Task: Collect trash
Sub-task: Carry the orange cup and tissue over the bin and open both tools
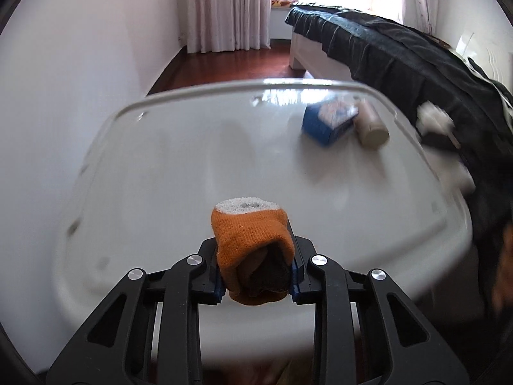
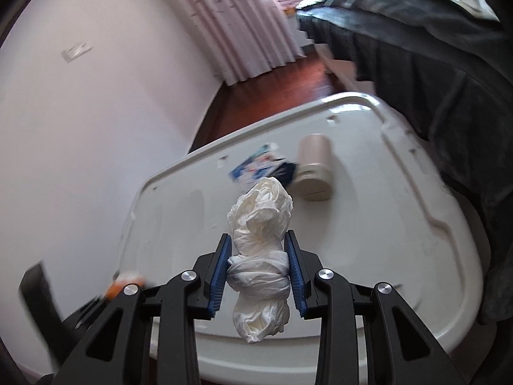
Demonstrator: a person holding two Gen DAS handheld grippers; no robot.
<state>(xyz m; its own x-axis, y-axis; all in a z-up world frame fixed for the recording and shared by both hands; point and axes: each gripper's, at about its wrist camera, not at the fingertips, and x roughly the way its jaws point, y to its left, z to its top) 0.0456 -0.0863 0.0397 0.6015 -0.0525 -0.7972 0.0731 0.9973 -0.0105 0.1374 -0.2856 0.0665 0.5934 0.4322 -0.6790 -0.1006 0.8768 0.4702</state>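
My left gripper [image 1: 255, 248] is shut on a rolled orange knit sock [image 1: 250, 231] with a white speckled end, held above a white plastic top [image 1: 179, 160] that has a raised rim. My right gripper [image 2: 258, 240] is shut on a crumpled white tissue wad [image 2: 259, 218], knotted between the blue pads [image 2: 221, 269]. A blue printed box [image 1: 330, 122] [image 2: 256, 166] and a beige bottle [image 1: 370, 126] [image 2: 315, 170] lying on its side rest at the far right of the top. In the right wrist view a blurred orange patch [image 2: 125, 284] at the lower left is the sock in my left gripper.
A bed with a dark cover [image 1: 400, 54] [image 2: 433, 64] runs close along the right side of the white top [image 2: 384, 224]. A white wall [image 1: 80, 64] stands on the left. Red-brown wooden floor [image 1: 231, 64] leads to striped curtains [image 1: 224, 6] at the back.
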